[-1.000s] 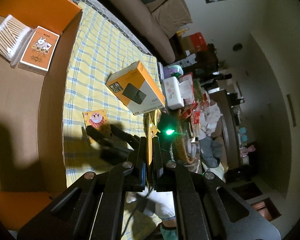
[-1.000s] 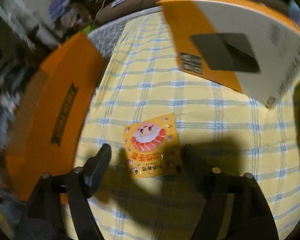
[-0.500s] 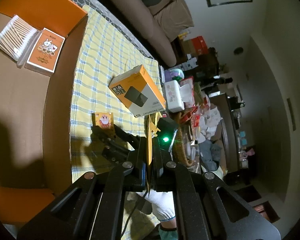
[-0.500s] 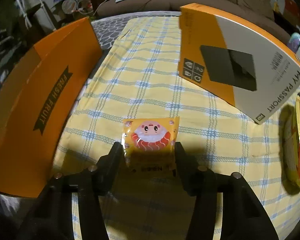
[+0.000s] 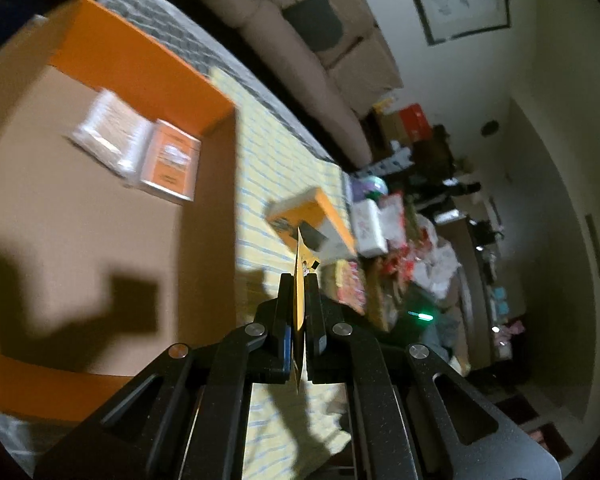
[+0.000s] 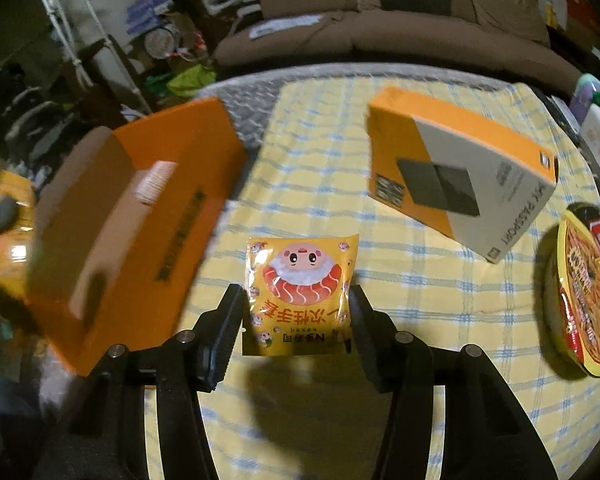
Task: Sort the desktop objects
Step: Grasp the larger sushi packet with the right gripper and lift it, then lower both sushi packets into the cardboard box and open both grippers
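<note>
Two yellow foil sachets are showing to us, one in each pair of tongs. We are gripping the first, a square sachet printed with a pink cartoon face over salmon slices (image 6: 300,292), in the right tongs (image 6: 296,312); the black fingers (image 6: 230,320) are pressing on its two side edges, having just been closing on it, and the sachet is hanging clear above the yellow-and-blue checked cloth (image 6: 320,152) on the worktop. We are clenching the left tongs (image 5: 299,296) tight on the second, a thin yellow packet seen edge-on (image 5: 300,276).

One orange cardboard box with brown inner walls (image 6: 112,216) is sitting at the cloth's left side. In the left wrist view it is holding two things side by side: one clear pack of cotton swabs (image 5: 108,136) and one small orange card box (image 5: 172,166), both blurred. One orange-and-white hard-drive carton (image 6: 460,168) is lying on the cloth, and one round red-and-yellow noodle bowl (image 6: 588,292) is sitting near the right edge.
</note>
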The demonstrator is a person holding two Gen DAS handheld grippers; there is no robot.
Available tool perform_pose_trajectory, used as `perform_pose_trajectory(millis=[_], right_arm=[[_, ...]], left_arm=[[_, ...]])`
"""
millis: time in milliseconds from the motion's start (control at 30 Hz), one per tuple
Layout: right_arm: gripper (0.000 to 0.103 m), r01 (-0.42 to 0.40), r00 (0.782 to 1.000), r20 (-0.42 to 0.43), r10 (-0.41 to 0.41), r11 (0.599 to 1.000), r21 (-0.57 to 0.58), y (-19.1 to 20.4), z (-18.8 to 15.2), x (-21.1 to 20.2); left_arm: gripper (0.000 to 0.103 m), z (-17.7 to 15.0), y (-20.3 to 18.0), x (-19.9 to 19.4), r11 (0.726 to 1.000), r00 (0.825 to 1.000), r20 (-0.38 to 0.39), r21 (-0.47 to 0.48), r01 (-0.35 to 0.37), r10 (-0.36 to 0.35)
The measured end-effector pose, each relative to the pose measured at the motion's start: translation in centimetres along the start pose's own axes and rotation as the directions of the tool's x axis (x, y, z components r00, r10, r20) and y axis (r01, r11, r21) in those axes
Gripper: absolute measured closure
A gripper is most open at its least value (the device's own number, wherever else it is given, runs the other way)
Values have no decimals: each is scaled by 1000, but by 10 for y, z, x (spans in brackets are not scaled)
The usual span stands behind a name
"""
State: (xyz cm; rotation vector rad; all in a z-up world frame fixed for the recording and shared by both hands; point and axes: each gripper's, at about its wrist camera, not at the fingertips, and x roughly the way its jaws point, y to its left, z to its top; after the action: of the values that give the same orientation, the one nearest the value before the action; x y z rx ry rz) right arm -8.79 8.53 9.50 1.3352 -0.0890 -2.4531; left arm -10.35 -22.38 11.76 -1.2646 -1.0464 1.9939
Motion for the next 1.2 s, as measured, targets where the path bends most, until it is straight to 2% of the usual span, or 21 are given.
perform_pose_trajectory(millis=[233,467,567,767,1000,1200], right_arm=[[49,-88,995,31,90,993,-78,54,9,-23],[49,-154,988,6,157,978,-142,112,10,-20],[49,-156,988,-15,156,973,-168,130,8,-9],[49,-147,989,-62,136,964,-222,156,-1,14],[48,-144,988,-93,123,949,-281,175,-9,33],[48,-109,990,-117,77,945,-309,178,-13,51]], left_arm=[[99,3,45,-25,994,995,18,-40,-99,99],[99,2,58,-22,987,986,-35,-4,-163,163],[99,-2,59,-17,979,978,-63,33,-200,201],[99,-7,70,-18,972,968,-89,41,-233,236],[99,-3,85,-22,971,967,-92,10,-240,239],[99,-1,85,-24,970,967,-81,1,-243,242]])
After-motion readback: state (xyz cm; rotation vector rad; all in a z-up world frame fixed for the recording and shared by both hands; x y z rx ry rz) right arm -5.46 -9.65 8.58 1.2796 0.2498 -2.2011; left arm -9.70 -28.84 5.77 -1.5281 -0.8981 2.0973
